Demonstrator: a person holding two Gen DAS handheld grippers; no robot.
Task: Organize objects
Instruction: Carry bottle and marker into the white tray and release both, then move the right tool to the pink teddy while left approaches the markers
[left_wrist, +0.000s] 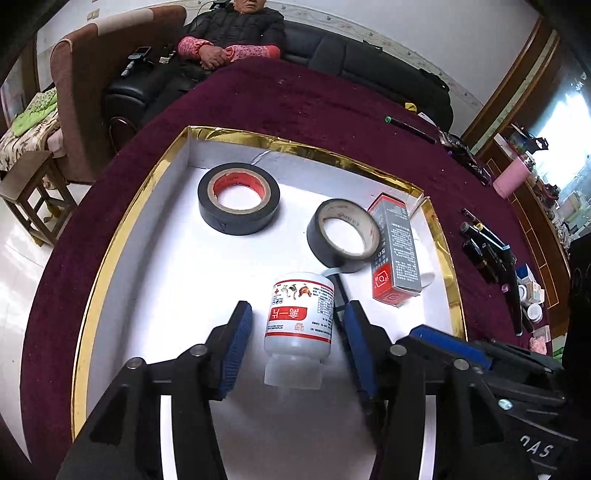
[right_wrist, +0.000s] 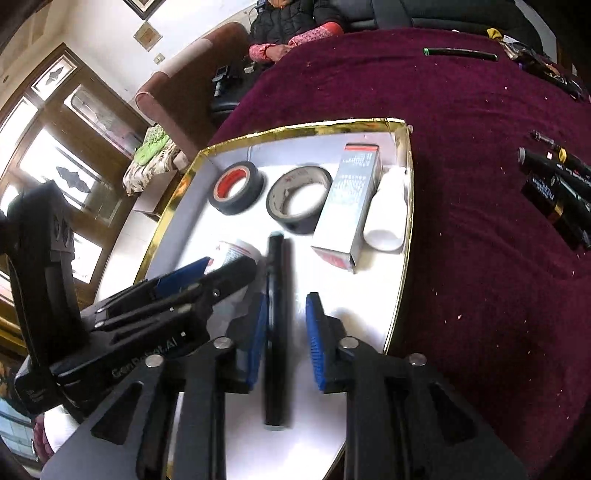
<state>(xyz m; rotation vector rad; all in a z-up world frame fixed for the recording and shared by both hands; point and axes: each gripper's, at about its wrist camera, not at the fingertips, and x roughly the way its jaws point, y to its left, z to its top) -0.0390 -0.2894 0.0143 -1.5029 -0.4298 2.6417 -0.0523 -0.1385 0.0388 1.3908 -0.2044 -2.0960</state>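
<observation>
The left gripper (left_wrist: 295, 343) is standing open around a white bottle (left_wrist: 299, 317) lying in the tray (left_wrist: 110, 258), pads not touching it. At its three o'clock, the right gripper (right_wrist: 286, 339) is open narrowly around a black pen (right_wrist: 276, 325). Both are looking light, hard, smooth and likely to roll, so squeezing their middles seems best.

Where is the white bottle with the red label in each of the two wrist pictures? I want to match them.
Left wrist view: the white bottle lies low in the middle, between the open fingers of the left gripper, which do not touch it.
Right wrist view: the bottle is left of centre, mostly hidden behind the left gripper.
Shared landmark: the tape roll with the red core in the gold-rimmed tray.
</observation>
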